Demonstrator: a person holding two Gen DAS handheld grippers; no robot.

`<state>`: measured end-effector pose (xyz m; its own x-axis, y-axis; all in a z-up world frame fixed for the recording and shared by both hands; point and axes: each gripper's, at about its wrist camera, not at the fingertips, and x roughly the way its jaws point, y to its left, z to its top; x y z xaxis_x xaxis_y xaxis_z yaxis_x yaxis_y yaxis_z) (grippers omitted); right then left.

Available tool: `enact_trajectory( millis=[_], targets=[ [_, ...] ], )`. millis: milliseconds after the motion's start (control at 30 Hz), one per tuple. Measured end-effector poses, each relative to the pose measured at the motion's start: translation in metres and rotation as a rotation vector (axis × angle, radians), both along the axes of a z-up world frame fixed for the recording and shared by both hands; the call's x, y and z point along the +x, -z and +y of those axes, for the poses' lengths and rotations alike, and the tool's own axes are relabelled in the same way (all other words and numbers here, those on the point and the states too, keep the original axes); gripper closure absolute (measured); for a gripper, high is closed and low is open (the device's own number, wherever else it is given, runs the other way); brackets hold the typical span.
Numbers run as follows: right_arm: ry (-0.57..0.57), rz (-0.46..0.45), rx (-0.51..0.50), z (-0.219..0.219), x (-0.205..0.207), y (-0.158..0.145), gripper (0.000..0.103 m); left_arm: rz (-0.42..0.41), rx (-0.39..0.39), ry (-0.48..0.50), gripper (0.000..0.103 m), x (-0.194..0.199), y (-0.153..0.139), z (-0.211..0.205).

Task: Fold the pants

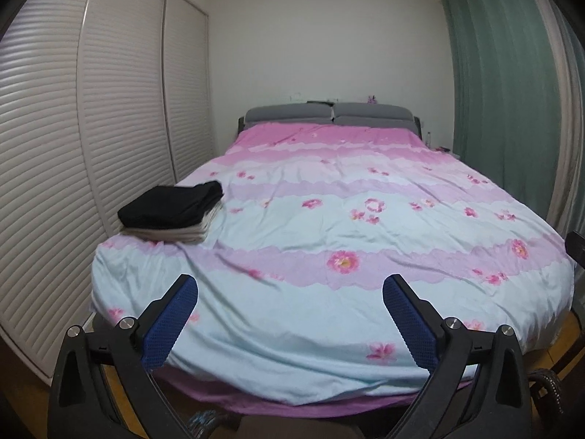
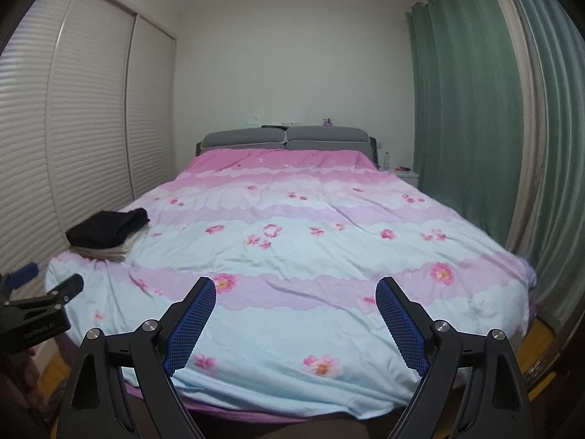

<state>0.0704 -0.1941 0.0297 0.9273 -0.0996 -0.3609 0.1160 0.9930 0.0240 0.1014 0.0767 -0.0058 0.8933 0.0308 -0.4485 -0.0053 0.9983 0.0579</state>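
Note:
A folded black pair of pants (image 1: 172,205) lies on top of a stack of folded pale garments (image 1: 175,232) at the near left corner of the bed; the stack also shows in the right wrist view (image 2: 108,232). My left gripper (image 1: 290,285) is open and empty, held at the foot of the bed, right of the stack. My right gripper (image 2: 296,289) is open and empty over the foot of the bed. The left gripper shows at the left edge of the right wrist view (image 2: 47,285).
The bed has a pink and pale blue floral cover (image 1: 347,226) and a grey headboard (image 1: 329,113). White louvred wardrobe doors (image 1: 91,117) run along the left. Green curtains (image 1: 504,73) hang on the right. A small nightstand (image 2: 406,173) stands by the headboard.

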Motion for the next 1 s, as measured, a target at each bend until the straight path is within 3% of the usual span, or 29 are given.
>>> enact_trajectory(
  millis=[233, 1000],
  targets=[
    [-0.004, 0.007, 0.019, -0.003, 0.0, -0.003, 0.013, -0.006, -0.022, -0.039, 0.0, -0.005, -0.007, 0.015],
    [0.004, -0.015, 0.008, -0.003, -0.007, -0.01, 0.013, 0.016, -0.002, 0.004, 0.0, -0.012, -0.002, 0.002]
  ],
)
